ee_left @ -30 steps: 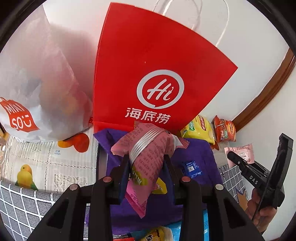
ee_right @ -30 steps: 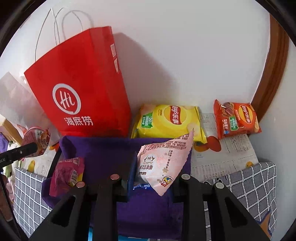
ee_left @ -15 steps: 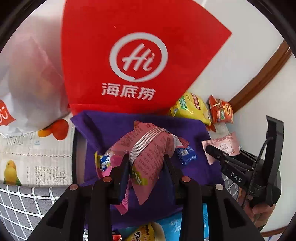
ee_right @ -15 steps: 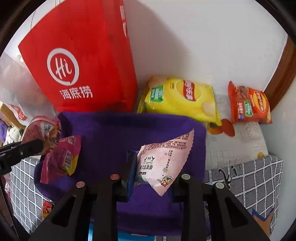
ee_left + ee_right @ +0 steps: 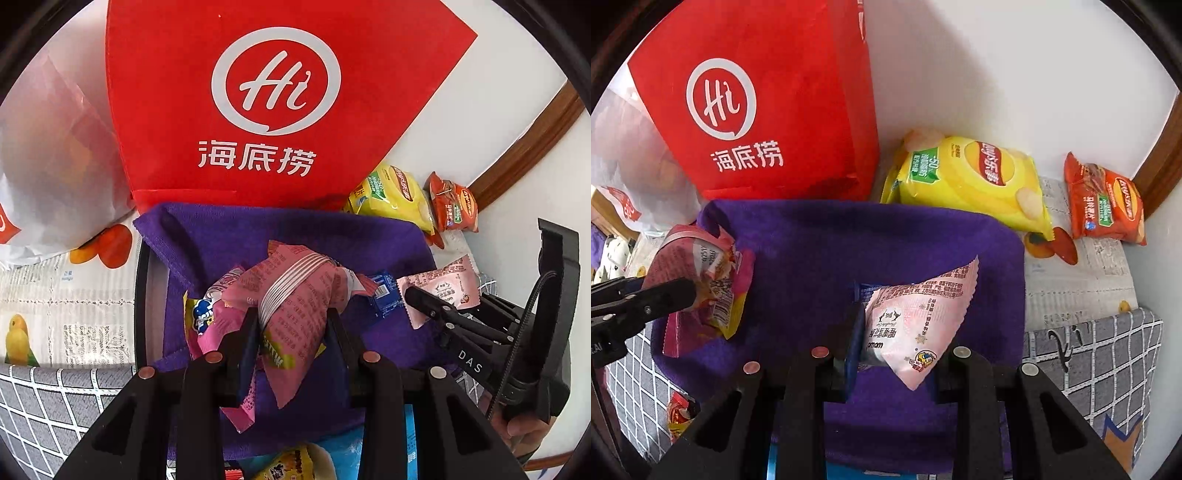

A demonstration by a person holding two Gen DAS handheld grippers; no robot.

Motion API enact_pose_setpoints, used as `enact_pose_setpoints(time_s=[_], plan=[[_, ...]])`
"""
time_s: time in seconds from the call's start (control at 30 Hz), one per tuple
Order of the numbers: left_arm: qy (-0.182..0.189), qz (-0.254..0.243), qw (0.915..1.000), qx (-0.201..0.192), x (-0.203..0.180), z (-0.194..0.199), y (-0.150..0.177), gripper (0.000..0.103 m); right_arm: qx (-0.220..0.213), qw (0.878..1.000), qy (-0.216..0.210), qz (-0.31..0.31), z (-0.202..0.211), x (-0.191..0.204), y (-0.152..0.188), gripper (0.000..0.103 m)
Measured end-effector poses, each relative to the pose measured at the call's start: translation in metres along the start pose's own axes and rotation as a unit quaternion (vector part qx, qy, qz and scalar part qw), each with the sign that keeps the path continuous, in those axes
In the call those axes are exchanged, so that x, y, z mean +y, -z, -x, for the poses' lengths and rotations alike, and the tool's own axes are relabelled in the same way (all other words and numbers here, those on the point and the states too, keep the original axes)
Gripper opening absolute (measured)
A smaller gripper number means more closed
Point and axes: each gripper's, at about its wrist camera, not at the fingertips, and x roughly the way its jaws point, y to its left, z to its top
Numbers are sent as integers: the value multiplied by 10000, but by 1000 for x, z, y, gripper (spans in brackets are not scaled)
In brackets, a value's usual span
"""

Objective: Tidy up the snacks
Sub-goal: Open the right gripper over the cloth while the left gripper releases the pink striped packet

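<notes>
My left gripper (image 5: 291, 325) is shut on a pink snack packet with silver stripes (image 5: 295, 295), held just above a purple cloth (image 5: 229, 236) that lines a dark tray. Under it a pink and yellow packet (image 5: 207, 317) lies on the cloth, and a small blue packet (image 5: 384, 291) lies to its right. My right gripper (image 5: 897, 332) is shut on a pale pink packet (image 5: 916, 314), low over the cloth's right half (image 5: 831, 251). In the right wrist view the left gripper (image 5: 683, 291) and its packet (image 5: 698, 266) show at the left edge.
A red paper bag (image 5: 258, 110) stands against the wall behind the tray, with a white plastic bag (image 5: 48, 166) to its left. A yellow crisp bag (image 5: 971, 181) and an orange one (image 5: 1104, 203) lie at the back right. Grey checked fabric (image 5: 1108, 362) covers the near surface.
Both grippers have sunk towards the purple cloth, each still holding its packet. The red bag and the cloth now fill more of both views.
</notes>
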Motion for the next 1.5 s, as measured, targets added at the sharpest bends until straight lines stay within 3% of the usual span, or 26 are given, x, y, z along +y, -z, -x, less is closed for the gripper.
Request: enact_pose_setpoints(time_s=[0.7, 0.8, 0.87, 0.97, 1.5], plan=[[-203, 64, 9998, -24, 5, -1, 1, 35, 171, 9998, 98, 35, -13, 3, 2, 29], [-170, 146, 9997, -3, 9, 1, 0, 40, 146, 9998, 136, 45, -10, 3, 2, 30], [-134, 183, 9997, -1, 11, 4, -1, 51, 66, 9998, 149, 75, -3, 4, 1, 37], [-70, 172, 9998, -91, 11, 10, -1, 56, -125, 9997, 166, 128, 8, 6, 1, 50], [63, 119, 9994, -331, 5, 36, 0, 58, -898, 9959, -59, 39, 58, 12, -2, 56]])
